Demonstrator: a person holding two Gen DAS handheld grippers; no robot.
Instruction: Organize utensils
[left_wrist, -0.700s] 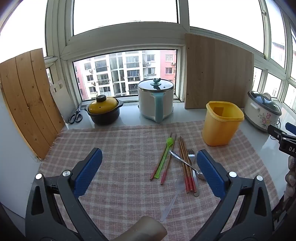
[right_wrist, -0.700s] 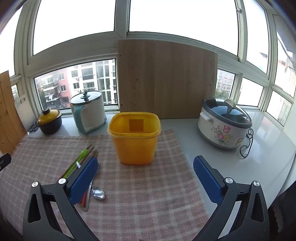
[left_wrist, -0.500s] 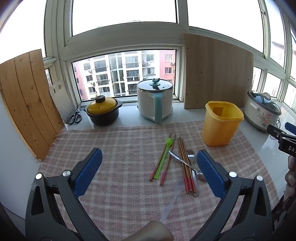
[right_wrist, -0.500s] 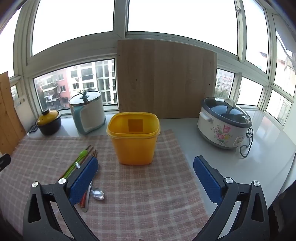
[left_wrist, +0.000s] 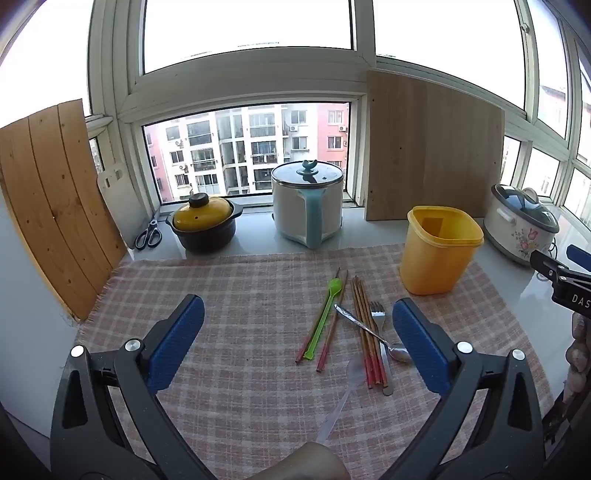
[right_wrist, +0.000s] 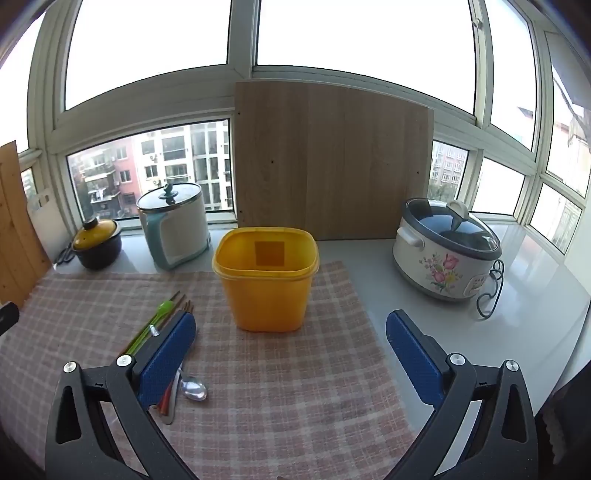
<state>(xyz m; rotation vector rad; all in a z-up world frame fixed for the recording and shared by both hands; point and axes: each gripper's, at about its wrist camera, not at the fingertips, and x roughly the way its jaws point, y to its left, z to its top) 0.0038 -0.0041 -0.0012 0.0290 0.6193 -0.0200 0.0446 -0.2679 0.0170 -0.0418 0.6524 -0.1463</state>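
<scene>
A pale grey stone desk (left_wrist: 255, 242) runs beneath tall white-framed windows (left_wrist: 247, 33). A pink and white checked cloth (left_wrist: 240, 295) covers most of it. At the back left, a black clay pot with a yellow lid (left_wrist: 204, 224) stands near grey-handled scissors (left_wrist: 149, 235). Beside the pot is a white electric cooker with a light blue handle and glass lid (left_wrist: 307, 201). A light wooden board (right_wrist: 332, 158) leans against the window. Far right sits a white floral slow cooker with a glass lid (right_wrist: 447, 253). A slatted pine board (left_wrist: 51, 203) leans at the left.
</scene>
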